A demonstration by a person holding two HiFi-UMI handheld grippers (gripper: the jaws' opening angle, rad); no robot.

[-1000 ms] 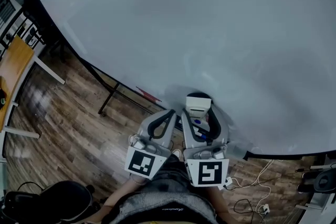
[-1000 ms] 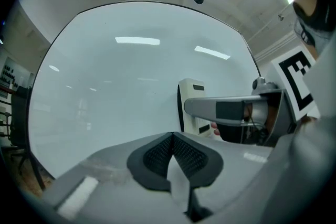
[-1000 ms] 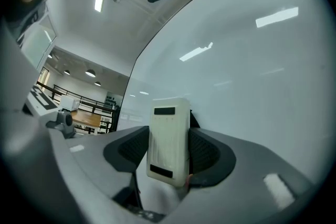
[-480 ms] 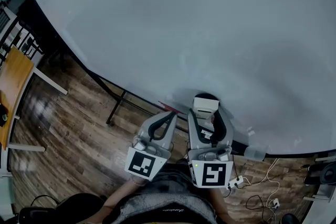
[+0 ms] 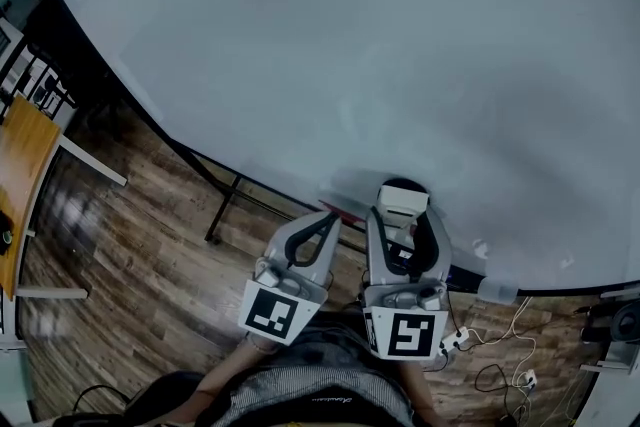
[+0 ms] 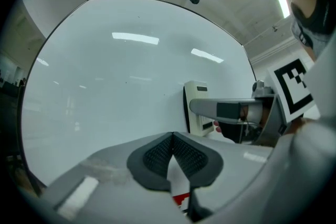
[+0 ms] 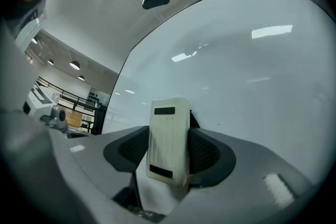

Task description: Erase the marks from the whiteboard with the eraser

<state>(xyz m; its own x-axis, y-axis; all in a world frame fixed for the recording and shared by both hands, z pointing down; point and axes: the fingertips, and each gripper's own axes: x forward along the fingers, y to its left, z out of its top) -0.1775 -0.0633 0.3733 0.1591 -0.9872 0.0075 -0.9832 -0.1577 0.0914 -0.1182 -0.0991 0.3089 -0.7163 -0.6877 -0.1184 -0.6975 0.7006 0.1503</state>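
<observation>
The whiteboard (image 5: 380, 45) fills the upper part of the head view and looks blank apart from faint grey smears. My right gripper (image 5: 404, 215) is shut on a white block eraser (image 5: 403, 199) with a dark felt face, held at the board's lower edge. In the right gripper view the eraser (image 7: 168, 139) stands upright between the pads (image 7: 206, 153), with the whiteboard (image 7: 252, 76) behind. My left gripper (image 5: 322, 220) hangs just left of it, shut on nothing; its pads (image 6: 157, 155) meet at the tips. The left gripper view shows the eraser (image 6: 198, 107) against the whiteboard (image 6: 105, 86).
Below the board is a wooden floor (image 5: 130, 245) with the stand's dark legs (image 5: 225, 200). An orange table (image 5: 20, 165) stands at far left. White cables (image 5: 500, 370) lie at lower right. A red item (image 5: 337, 208) and a pale cylinder (image 5: 495, 292) sit by the board's bottom rail.
Both grippers have drifted a little right along the board's lower edge, the eraser still held in the right one. The left gripper stays shut.
</observation>
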